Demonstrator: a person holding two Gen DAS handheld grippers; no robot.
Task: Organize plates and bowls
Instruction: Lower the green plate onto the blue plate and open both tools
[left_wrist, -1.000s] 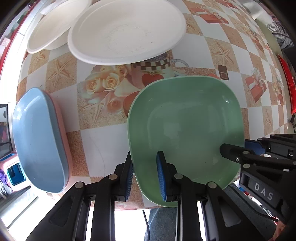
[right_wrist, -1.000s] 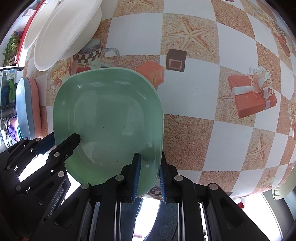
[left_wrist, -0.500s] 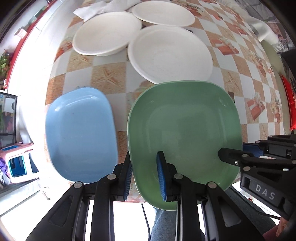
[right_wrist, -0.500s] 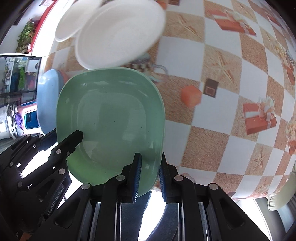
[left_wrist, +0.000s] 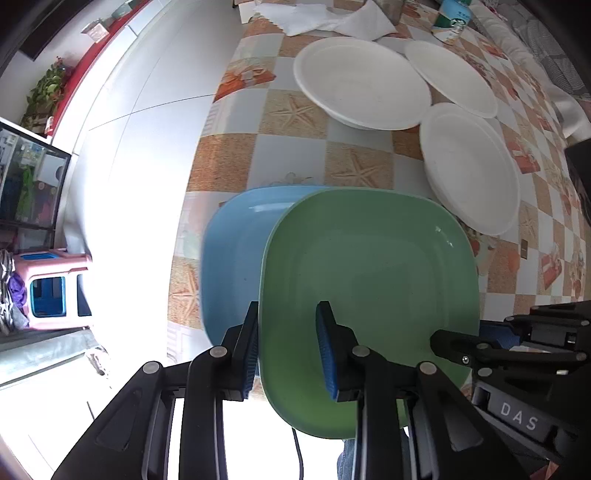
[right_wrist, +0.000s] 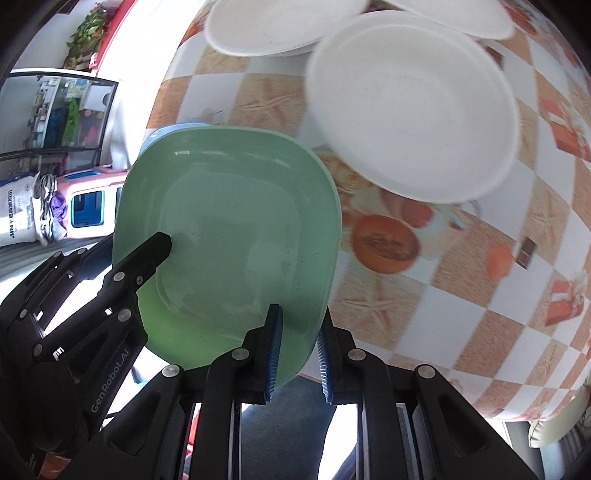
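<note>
Carried leftward from its spot near the white plates a second ago, the green plate (left_wrist: 365, 288) now hangs over the blue plate (left_wrist: 229, 266), covering roughly its right half in the left wrist view. Both grippers hold it by its near rim: the left gripper (left_wrist: 287, 349) has its jaws closed narrow on the near-left corner, one finger under the rim and one inside the dish, while the right gripper (right_wrist: 297, 354) clamps the near-right edge the same way. The blue plate lies by the tabletop's (left_wrist: 229, 162) left edge, with a pink rim seen beneath it earlier. Three white plates (left_wrist: 364, 88) sit toward the far side and right, well apart from the stack.

The coming move appears to turn on one offset: the blue plate lies left of and below the green one, their long axes roughly parallel, running away from the jaws. A further shift left, then a level lowering, would likely nest them; the left gripper is the nearer to the target.
</note>
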